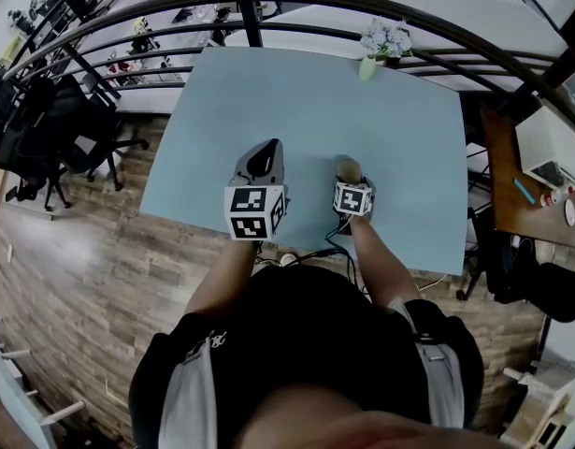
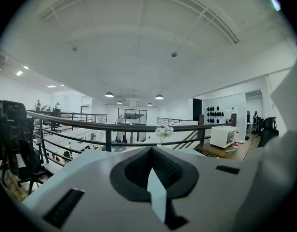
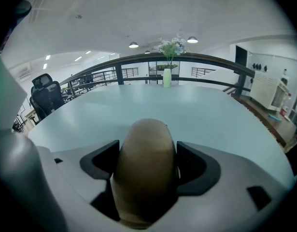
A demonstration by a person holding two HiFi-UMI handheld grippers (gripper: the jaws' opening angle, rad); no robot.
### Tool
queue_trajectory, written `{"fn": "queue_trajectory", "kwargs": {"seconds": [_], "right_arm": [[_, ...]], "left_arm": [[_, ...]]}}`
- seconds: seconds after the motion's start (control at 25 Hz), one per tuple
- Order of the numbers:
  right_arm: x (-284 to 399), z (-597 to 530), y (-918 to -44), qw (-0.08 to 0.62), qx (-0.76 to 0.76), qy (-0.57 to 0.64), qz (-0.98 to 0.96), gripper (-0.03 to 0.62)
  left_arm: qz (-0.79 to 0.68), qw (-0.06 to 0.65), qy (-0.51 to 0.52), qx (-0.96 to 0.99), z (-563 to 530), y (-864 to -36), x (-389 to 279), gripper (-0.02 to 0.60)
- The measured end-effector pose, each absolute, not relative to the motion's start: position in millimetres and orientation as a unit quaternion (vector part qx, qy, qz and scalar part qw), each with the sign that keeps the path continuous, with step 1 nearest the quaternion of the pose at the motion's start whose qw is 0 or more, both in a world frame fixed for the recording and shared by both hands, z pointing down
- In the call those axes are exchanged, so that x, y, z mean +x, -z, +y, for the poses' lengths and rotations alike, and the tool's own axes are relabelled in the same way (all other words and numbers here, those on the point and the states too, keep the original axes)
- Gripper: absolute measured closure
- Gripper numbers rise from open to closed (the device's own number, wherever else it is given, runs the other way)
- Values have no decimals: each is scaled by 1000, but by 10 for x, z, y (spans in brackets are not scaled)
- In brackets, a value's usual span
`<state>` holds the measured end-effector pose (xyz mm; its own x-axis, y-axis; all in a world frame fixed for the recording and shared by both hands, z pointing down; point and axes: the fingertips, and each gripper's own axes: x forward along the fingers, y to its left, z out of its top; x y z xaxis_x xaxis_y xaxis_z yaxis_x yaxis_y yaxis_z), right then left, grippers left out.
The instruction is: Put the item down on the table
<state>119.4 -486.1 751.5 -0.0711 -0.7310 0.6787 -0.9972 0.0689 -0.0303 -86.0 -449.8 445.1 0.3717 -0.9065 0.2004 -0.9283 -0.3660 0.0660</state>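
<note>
1. Right gripper (image 3: 146,159) and left gripper (image 2: 151,151) both hang over the desk (image 1: 296,110), close to its near edge. That edge is the chief hazard, since anything rolling off lands on the floor (image 1: 91,279).
2. Left gripper: jaws together, empty, just beside the right one. A stray swing could knock the item (image 1: 347,166) as it is freed.
3. Right gripper: clamped on the item's sides. Opening while high would drop it, and I cannot tell whether it touches the desk.
4. Vase (image 3: 167,77): at the far edge, well apart, so little risk.
5. Item: brown, rounded, sticking out past the jaws, so likely to roll or tip once released.
</note>
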Motion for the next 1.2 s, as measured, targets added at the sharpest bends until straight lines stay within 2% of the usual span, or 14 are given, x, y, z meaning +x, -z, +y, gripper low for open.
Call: {"fn": "queue_trajectory", "kwargs": {"seconds": [0.16,0.4,0.64,0.8,1.0,1.2], "right_arm": [[1196,-4844,-7480,253,632,-270,-681,219],[1183,-4972,-6926,171,645,-245,-703,248],[1256,-5019,-5951,71,659,-179,-727,426],[1364,-4973,-5334,12,671,-133,-729,491],[1495,-4800,-4692,-26,689,-69,-721,586],[1568,-4624,-4286,-45,696,-16,-717,594]], "left_arm": [[-554,82,-62,826,-4499,-4435,-846,574],[-547,82,-58,831,-4521,-4421,-759,574],[-530,84,-51,842,-4525,-4390,-583,574],[-522,85,-48,848,-4530,-4394,-485,574],[-512,87,-46,853,-4537,-4383,-393,574],[-503,88,-44,859,-4551,-4380,-302,574]]}}
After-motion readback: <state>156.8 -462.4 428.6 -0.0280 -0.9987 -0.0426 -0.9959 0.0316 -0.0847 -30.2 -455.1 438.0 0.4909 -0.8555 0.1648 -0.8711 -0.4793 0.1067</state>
